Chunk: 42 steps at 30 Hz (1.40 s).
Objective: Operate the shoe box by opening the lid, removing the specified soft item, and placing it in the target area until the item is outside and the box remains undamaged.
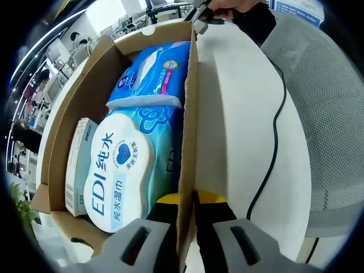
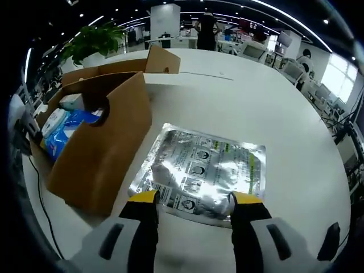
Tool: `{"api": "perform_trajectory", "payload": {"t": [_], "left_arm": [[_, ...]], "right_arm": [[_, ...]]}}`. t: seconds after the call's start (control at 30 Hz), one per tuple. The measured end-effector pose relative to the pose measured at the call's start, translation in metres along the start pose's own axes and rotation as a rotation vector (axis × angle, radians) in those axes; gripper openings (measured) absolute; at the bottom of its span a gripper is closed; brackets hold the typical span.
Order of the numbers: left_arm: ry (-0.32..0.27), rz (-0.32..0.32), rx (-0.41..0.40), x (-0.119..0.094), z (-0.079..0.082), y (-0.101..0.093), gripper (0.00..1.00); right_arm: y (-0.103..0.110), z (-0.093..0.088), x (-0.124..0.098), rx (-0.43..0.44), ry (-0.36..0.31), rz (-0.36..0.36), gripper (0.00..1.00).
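Note:
The open cardboard shoe box (image 1: 189,114) holds a white and teal wet-wipes pack (image 1: 122,170), a blue soft pack (image 1: 156,71) and a small white carton (image 1: 77,165). My left gripper (image 1: 187,202) straddles the box's right wall, one yellow-tipped jaw inside and one outside, pressed against the cardboard. In the right gripper view the box (image 2: 108,148) stands at the left. A flat silver foil pack (image 2: 205,170) lies on the white table beside it. My right gripper (image 2: 193,202) is open, its jaws either side of the pack's near edge.
A black cable (image 1: 276,142) trails over the white round table (image 1: 239,114), next to a person's grey mesh sleeve (image 1: 324,114). The box's lid flap (image 2: 162,60) stands up at the far end. A potted plant (image 2: 94,37) and office desks lie beyond.

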<state>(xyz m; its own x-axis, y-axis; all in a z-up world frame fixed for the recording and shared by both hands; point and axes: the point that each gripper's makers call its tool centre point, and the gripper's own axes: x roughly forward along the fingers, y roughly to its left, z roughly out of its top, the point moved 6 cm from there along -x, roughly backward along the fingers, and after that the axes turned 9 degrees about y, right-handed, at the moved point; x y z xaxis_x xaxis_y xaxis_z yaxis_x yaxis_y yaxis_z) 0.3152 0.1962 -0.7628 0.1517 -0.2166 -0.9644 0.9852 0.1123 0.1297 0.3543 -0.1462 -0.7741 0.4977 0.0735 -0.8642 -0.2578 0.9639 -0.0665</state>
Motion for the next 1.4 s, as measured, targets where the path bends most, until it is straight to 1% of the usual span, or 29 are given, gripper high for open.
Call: {"api": "perform_trajectory", "payload": {"t": [0.2, 0.5, 0.73, 0.97, 1.33, 1.4], "left_arm": [[0.000, 0.001, 0.000, 0.001, 0.000, 0.000, 0.03], [0.000, 0.001, -0.001, 0.000, 0.000, 0.000, 0.03], [-0.001, 0.000, 0.000, 0.000, 0.000, 0.000, 0.03], [-0.001, 0.000, -0.002, 0.000, 0.000, 0.000, 0.03], [0.000, -0.001, -0.004, 0.001, 0.000, 0.000, 0.03], [0.000, 0.000, -0.004, 0.000, 0.000, 0.000, 0.03]], "right_arm": [[-0.003, 0.003, 0.002, -0.017, -0.010, 0.015, 0.48], [-0.008, 0.012, 0.006, -0.037, -0.010, 0.034, 0.48], [-0.011, 0.019, 0.008, -0.038, -0.003, 0.038, 0.48], [-0.014, 0.026, 0.011, -0.033, -0.013, 0.036, 0.48], [-0.022, 0.045, 0.021, -0.029, 0.031, 0.034, 0.48], [-0.020, 0.046, 0.019, -0.029, 0.034, 0.035, 0.48]]}}
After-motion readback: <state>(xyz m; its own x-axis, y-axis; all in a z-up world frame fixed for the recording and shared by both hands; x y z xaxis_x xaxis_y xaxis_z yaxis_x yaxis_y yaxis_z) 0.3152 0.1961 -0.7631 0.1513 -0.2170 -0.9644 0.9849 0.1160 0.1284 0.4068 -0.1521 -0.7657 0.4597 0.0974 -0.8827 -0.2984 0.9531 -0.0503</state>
